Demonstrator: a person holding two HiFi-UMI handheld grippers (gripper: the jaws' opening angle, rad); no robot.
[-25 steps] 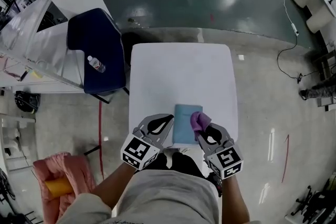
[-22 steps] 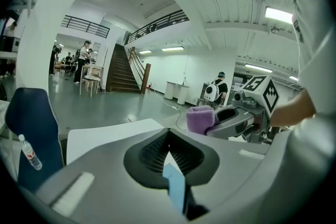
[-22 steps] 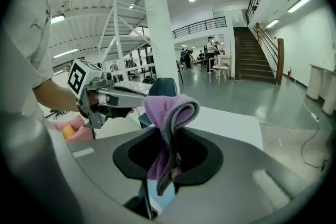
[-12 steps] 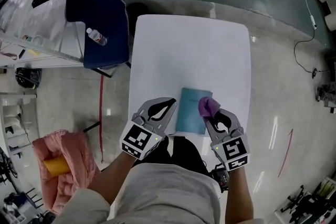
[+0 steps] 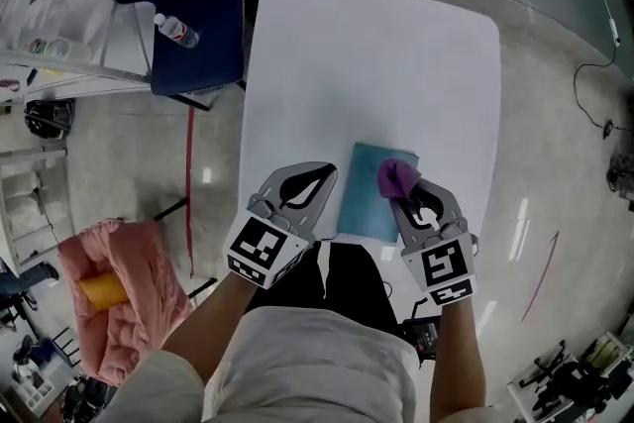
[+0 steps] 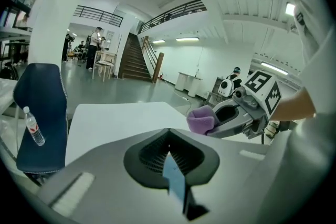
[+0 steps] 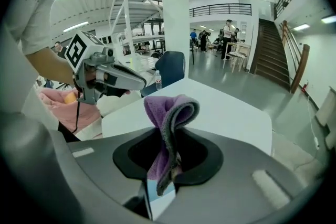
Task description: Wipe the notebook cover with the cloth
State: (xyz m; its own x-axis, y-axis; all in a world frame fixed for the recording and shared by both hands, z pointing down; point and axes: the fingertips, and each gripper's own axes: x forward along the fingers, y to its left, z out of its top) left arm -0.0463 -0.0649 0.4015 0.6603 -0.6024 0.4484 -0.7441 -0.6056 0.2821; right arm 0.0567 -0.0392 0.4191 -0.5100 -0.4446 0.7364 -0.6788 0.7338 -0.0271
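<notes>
Table: a white table [image 5: 367,64] stands in front of the person, bare except for the work at its near edge.
Chair: a dark blue chair [image 5: 178,5] stands off the table's far left corner.
Bundle: a pink heap [image 5: 134,292] lies on the floor to the person's left.
Notebook: the teal notebook [image 5: 369,198] lies flat near the table's near edge, between the two grippers.
Left gripper: the left gripper [image 5: 327,175] sits just beside the notebook's left edge, with its jaws closed together and nothing held between them. A sliver of the teal cover shows through the hollow behind the tips.
Right gripper: the right gripper [image 5: 404,193] is at the notebook's right side, clamped on the cloth.
Cloth: the purple cloth [image 5: 395,175] bunches up in a fold out of the right jaws, over the cover's far right corner. I cannot tell whether it presses on the cover.
Bottle: a small clear bottle [image 5: 176,31] lies on the chair seat.
Change: compared with a second ago, both grippers keep the same places at the notebook's sides, and the cloth is still at the right part of the cover. The head view now takes in the table more squarely.
</notes>
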